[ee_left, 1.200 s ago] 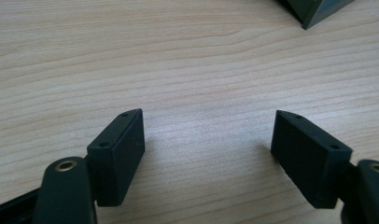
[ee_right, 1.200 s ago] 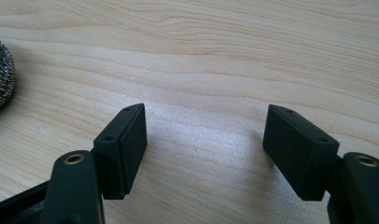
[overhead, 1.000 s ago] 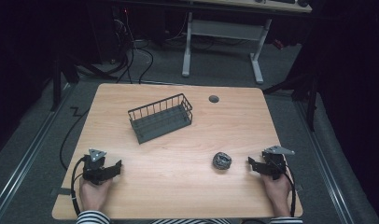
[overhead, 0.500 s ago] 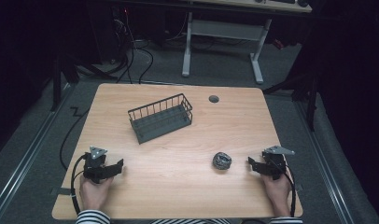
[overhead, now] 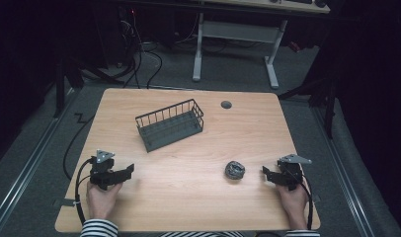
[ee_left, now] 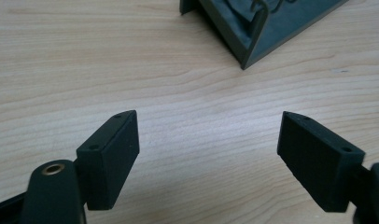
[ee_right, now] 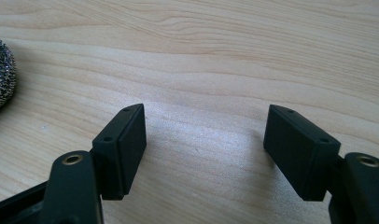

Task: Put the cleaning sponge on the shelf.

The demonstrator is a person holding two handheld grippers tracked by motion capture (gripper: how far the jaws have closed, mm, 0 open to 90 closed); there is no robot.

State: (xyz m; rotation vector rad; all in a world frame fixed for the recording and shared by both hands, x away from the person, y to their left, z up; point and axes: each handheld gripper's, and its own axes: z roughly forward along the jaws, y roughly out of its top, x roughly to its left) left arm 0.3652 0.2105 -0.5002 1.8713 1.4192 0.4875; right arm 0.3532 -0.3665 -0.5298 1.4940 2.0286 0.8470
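Dark floor, tangled cables and the white legs of a second desk [overhead: 267, 54] surround one light wooden table [overhead: 188, 197] in the high view. On that table I count one dark wire basket [overhead: 170, 124] left of the middle toward the far side, empty as far as I can see, one small round dark grommet [overhead: 226, 104] near the far edge, and one steel scouring ball [overhead: 234, 170] toward the near right. Two hands in striped cuffs come in from the near edge. The left hand [overhead: 102, 197] holds the left gripper [overhead: 125, 171] on the near left, well apart from the basket; the right hand [overhead: 293, 200] holds the right gripper [overhead: 265, 174] just beside the scouring ball, not touching it. No writing or brand can be read anywhere.

From the left gripper view, the left gripper [ee_left: 208, 140] has its two black jaws spread wide with nothing but bare wood between them. One corner of the basket [ee_left: 253, 32] sits beyond them at the top.

From the right gripper view, the right gripper [ee_right: 205, 135] likewise has both jaws wide apart, gripping nothing, over bare wood grain. The scouring ball [ee_right: 1, 77] shows at the left edge, clear of the jaws.
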